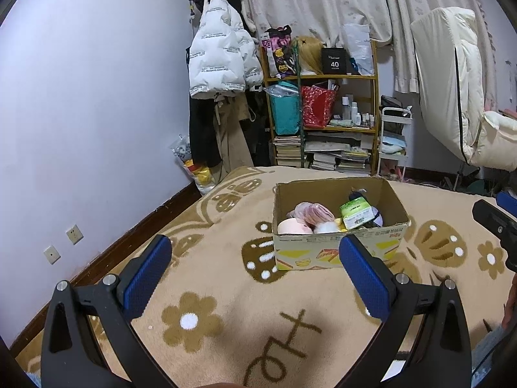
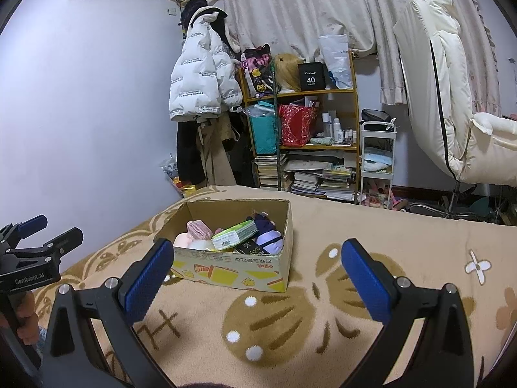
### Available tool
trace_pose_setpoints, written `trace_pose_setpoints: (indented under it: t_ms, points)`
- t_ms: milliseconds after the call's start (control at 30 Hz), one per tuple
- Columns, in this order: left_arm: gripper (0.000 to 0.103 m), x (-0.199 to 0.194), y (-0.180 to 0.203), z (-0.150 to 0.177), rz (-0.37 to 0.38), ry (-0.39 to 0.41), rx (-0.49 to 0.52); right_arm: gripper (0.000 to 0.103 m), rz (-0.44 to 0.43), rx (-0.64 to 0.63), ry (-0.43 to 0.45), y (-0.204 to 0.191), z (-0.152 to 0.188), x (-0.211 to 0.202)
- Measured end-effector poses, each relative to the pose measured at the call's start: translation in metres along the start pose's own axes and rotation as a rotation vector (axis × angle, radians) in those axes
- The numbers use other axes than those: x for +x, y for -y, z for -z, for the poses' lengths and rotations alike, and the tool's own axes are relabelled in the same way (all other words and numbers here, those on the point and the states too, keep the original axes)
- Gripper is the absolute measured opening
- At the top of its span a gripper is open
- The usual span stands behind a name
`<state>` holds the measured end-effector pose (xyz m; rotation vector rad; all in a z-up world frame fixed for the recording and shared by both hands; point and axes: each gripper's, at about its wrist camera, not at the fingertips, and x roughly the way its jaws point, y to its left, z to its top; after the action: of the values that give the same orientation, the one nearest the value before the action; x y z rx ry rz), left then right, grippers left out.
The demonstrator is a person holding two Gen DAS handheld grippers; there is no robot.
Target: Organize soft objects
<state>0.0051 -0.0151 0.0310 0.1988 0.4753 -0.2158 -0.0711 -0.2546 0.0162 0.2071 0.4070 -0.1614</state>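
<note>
1. The left gripper (image 1: 255, 278) stands wide apart with nothing between its blue pads (image 1: 147, 279), low in the left wrist view over a tan blanket (image 1: 226, 291) with brown flower and butterfly patterns.
2. The right gripper (image 2: 255, 279) is likewise spread wide and holds nothing, low in the right wrist view above the same blanket (image 2: 323, 323).
3. An open cardboard box (image 1: 336, 252) sits on the blanket at the centre of the left wrist view, beyond the left gripper and apart from it; in the right wrist view the box (image 2: 232, 271) lies centre-left, just behind the gripper's left finger.
4. Inside the box lie soft things: a pink bundle (image 1: 311, 213) toward the left side, a pale peach round piece (image 1: 292, 226) below it, a green tissue pack (image 1: 357, 215) leaning in the middle, and a purple bundle (image 2: 271, 237) at the right end.
5. The right gripper's body shows at the right edge of the left wrist view; the left gripper, with a hand (image 2: 22, 313) on its handle, shows at the left edge of the right wrist view.
6. Behind the bed, in the upper middle, stands a wooden shelf (image 1: 323, 77) crowded with bags, bottles and books, a white puffer jacket (image 1: 223, 51) hanging just left of it, and curtains (image 1: 323, 0) across the top.
</note>
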Motion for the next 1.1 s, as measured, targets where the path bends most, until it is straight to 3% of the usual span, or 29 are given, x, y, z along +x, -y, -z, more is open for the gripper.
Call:
trace_pose_setpoints:
  t_ms: [1100]
  points:
    - [0.102, 0.0014, 0.0093, 0.0039, 0.014, -0.011, 0.021, 0.103, 0.006, -0.014, 0.008, 0.0007, 0.0030, -0.0022]
